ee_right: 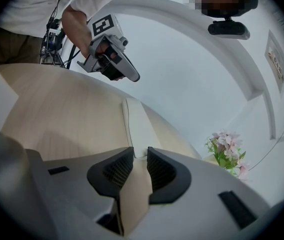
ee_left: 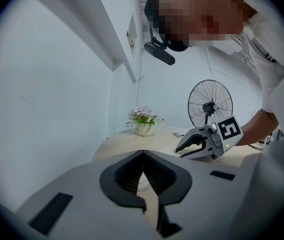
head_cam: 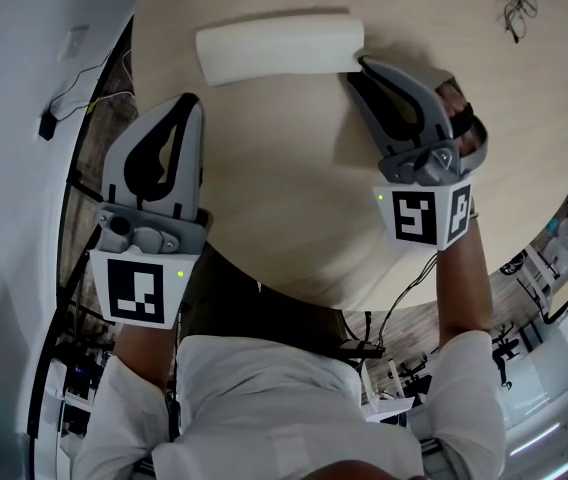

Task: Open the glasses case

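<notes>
Our left gripper [head_cam: 190, 108] hovers above the table [head_cam: 264, 218], tips together on nothing, apart from the white glasses case [head_cam: 279, 46] lying toward the far side. Our right gripper [ee_right: 139, 153] is narrowly parted at the case's right end. The case looks light, rigid and smooth, so we'd pin the base and lift the lid along its seam.

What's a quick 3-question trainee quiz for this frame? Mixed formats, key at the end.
1. True or false: the glasses lie on the table, apart from the glasses case.
2. Fill in: the left gripper has its jaws ___ (together / apart).
3. Which gripper has its tips at the end of the case? A. left gripper B. right gripper C. both

Key: 1 true; 2 together; 3 B.
</notes>
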The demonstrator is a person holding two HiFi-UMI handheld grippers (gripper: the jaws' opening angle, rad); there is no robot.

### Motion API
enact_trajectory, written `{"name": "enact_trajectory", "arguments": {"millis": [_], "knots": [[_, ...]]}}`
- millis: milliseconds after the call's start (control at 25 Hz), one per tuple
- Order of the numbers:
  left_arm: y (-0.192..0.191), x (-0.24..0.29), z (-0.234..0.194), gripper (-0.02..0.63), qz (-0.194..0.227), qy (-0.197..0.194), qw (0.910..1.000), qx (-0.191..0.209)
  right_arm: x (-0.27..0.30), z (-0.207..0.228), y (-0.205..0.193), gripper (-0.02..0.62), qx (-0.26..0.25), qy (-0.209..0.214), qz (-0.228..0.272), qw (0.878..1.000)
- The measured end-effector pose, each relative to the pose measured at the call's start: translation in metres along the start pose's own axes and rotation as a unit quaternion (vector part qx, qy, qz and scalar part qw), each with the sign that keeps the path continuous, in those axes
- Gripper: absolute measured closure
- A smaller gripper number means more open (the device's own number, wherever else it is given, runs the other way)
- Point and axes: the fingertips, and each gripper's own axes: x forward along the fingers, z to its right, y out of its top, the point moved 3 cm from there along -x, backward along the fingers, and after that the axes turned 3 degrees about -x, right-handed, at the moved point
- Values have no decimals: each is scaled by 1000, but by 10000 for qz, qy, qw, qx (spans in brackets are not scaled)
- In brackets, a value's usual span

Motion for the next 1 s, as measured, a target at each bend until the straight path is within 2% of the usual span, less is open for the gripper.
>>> {"name": "enact_trajectory", "arguments": {"millis": [560,1000], "knots": [[-8,-4,-8,594,-95,63,9999,-2,-4,-1,1,540,135,173,138,9997],[-8,-5,-8,594,-95,82,9999,-33,-9,13,9,548,274,119,351,9989]]}}
